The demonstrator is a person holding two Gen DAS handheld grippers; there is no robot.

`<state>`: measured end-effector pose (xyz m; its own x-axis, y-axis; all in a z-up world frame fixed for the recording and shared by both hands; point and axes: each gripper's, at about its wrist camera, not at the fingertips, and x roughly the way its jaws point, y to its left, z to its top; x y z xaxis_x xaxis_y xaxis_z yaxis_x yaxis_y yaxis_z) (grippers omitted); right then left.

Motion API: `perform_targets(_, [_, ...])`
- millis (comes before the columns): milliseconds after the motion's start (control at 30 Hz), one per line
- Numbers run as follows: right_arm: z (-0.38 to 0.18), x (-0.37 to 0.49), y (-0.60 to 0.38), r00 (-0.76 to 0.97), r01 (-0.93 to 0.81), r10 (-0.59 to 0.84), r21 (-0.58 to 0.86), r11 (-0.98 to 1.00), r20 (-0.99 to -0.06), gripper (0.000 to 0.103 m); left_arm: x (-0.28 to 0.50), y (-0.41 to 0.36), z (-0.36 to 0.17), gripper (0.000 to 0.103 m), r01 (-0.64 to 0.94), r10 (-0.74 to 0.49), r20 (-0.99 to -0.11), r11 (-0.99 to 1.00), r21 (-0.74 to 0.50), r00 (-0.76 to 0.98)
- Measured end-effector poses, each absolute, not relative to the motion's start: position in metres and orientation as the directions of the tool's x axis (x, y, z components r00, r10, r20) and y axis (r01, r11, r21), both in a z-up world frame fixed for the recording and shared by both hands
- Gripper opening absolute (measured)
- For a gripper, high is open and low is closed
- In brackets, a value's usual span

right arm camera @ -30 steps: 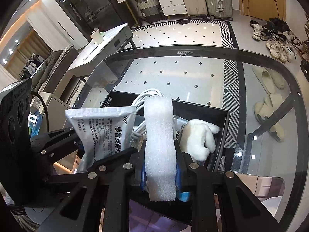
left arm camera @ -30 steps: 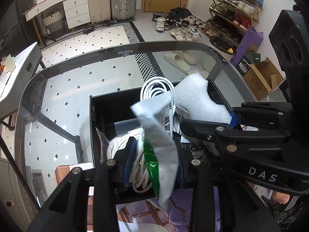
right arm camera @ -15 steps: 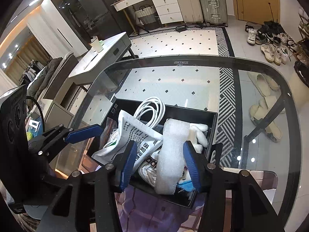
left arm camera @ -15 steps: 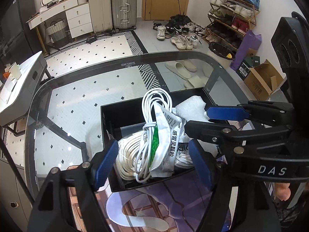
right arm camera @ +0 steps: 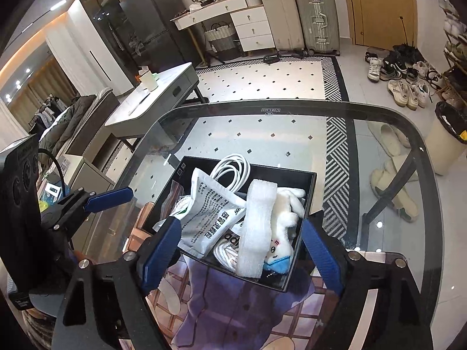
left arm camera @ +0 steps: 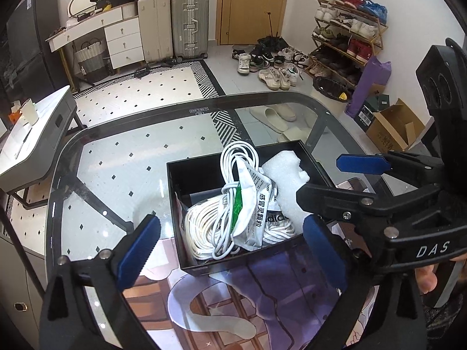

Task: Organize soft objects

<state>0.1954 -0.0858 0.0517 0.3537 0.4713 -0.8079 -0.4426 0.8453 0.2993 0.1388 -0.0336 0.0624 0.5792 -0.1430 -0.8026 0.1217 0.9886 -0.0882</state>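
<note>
The glass worktop (left arm camera: pixel 122 157) carries a black box (left arm camera: pixel 186 180), the landmark here, which sits with its near edge over a printed mat (right arm camera: pixel 233 306). Inside the box, a bundle of white cable (left arm camera: pixel 204 227) fills the left half, with a smaller loop of it rising against the far wall. A white foil pouch (right arm camera: pixel 210 213) with a green stripe and printed characters lies slanted across the cable at the box's middle. Just right of the pouch, a strip of white foam (right arm camera: pixel 256 227) lies lengthwise from the box's middle to its near wall, leaning on a white plush toy (right arm camera: pixel 287 213) with a blue patch that fills the right side. Above the box's near-left corner hangs the left claw (left arm camera: pixel 230 250), its jaws opening wide with blue pads either side of the box; nothing is held, the pouch lying free below. Above the box's near edge hangs the right claw (right arm camera: pixel 239 250), its jaws likewise opening, clear of the foam strip between them and gripping nothing.
</note>
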Motion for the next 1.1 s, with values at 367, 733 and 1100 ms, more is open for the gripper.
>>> perform_targets(367, [0.057, 0.170, -0.093, 0.459, -0.457, 0.444, 0.224, 0.861, -0.769, 0.091, 0.114, -0.020, 0.068, 0.103, 0.089, -0.112, -0.755, 0.993, -0.071, 0.647])
perform_targets(733, [0.052, 0.134, -0.102, 0.538, -0.471, 0.424, 0.158, 0.868, -0.728, 0.092, 0.083, -0.006, 0.061, 0.103, 0.062, -0.091, -0.679, 0.996, -0.067, 0.728])
perform_targets(1100, [0.041, 0.103, -0.110, 0.616, -0.469, 0.404, 0.097, 0.878, -0.676, 0.092, 0.064, 0.005, 0.047, 0.103, 0.031, -0.090, -0.639, 0.994, -0.102, 0.764])
